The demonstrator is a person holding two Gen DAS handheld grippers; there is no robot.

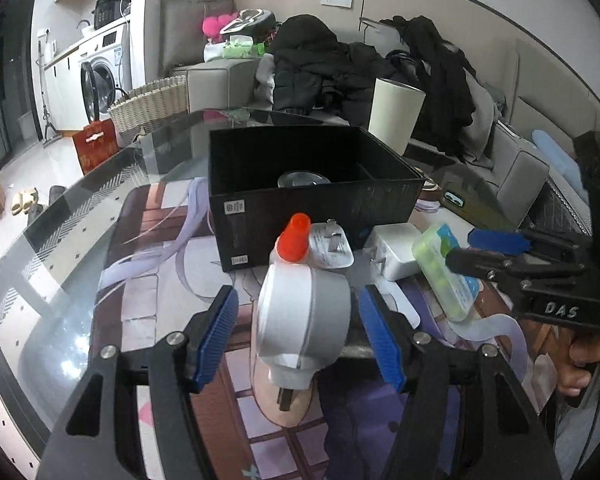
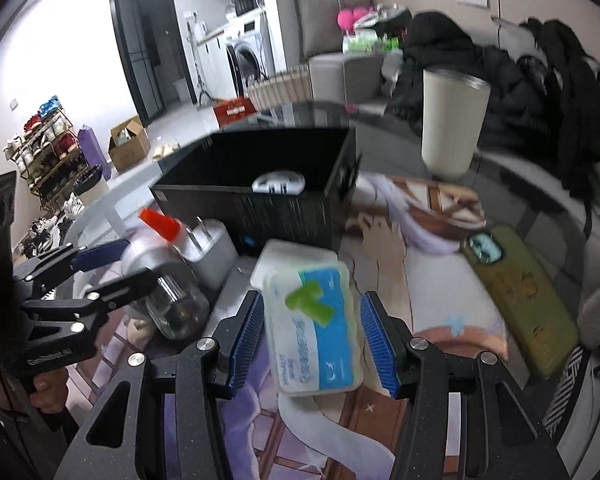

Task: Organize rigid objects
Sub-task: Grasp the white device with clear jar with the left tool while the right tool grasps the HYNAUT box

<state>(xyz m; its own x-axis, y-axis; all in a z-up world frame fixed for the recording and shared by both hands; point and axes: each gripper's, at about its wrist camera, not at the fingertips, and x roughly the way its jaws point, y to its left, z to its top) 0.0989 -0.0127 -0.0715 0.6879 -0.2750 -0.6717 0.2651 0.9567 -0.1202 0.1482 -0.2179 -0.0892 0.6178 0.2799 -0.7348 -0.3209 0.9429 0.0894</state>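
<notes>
A black open box point(image 1: 312, 200) stands on the printed mat, with a round clear item point(image 1: 303, 179) inside; it also shows in the right wrist view point(image 2: 256, 196). A bottle with an orange cap point(image 1: 304, 300) lies between the open fingers of my left gripper point(image 1: 300, 332), not squeezed. Two white chargers point(image 1: 332, 246) point(image 1: 396, 250) lie before the box. My right gripper point(image 2: 310, 336) is open around a clear pill case with a blue label point(image 2: 316, 324). The right gripper shows in the left wrist view point(image 1: 488, 250), and the left gripper in the right wrist view point(image 2: 112, 268).
A cream cup point(image 2: 452, 124) stands behind the box to the right. A phone in an olive case point(image 2: 520, 296) lies on the mat's right side. The glass table's edge point(image 1: 40, 240) curves round the left. A sofa with dark clothes point(image 1: 340, 64) lies beyond.
</notes>
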